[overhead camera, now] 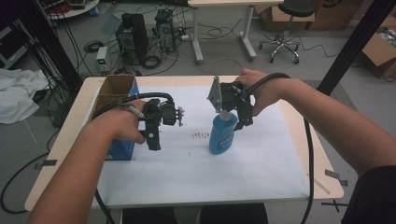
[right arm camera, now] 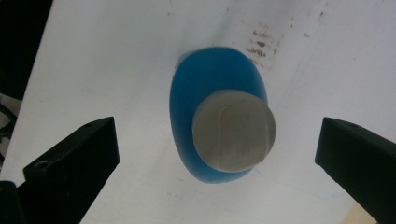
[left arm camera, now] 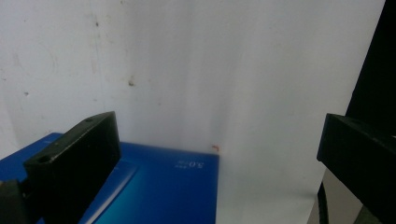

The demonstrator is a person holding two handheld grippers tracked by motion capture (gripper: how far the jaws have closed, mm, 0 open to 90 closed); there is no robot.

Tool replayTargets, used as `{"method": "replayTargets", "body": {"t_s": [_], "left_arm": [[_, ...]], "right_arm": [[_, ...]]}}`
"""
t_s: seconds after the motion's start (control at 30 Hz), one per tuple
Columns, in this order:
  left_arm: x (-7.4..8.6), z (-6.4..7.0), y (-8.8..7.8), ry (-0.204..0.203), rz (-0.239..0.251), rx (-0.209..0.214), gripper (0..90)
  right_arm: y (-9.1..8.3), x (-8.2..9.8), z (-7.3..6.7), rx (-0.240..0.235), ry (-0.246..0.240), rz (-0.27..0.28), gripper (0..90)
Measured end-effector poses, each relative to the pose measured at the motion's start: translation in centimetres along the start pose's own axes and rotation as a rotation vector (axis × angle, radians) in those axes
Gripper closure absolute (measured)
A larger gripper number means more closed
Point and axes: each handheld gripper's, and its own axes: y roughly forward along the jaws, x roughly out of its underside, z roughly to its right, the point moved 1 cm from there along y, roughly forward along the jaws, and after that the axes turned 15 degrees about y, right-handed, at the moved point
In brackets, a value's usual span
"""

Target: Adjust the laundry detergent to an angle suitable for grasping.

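- While the left gripper (overhead camera: 153,140) hangs beside the blue box (overhead camera: 122,149) at the left edge of the white surface (overhead camera: 196,172), its jaws stand spread with nothing between them.
- Right of it, near the middle of the surface, the blue bottle (overhead camera: 222,135) stands upright, its pale cap (right arm camera: 234,130) facing the right gripper (overhead camera: 243,122) poised above, jaws wide and released, cap between them but untouched.
- From here it looks like smooth, rigid plastic, likely slick and top-heavy if part full; I would pinch the neck just under the cap, or the flatter sides of the oval body.
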Motion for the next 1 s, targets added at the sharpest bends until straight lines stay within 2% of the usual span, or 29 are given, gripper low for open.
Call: {"method": "replayTargets", "body": {"t_s": [0.43,1.0], "left_arm": [[0.0,-0.1,0.3,-0.005,0.009,-0.002,0.1],[-0.2,0.1,0.6,0.001,-0.007,0.004,0.1]], "right_arm": [[2.5,0.4,0.4,-0.031,0.018,0.02,0.0],[4.1,0.4,0.3,-0.036,0.013,0.001,0.0]]}}
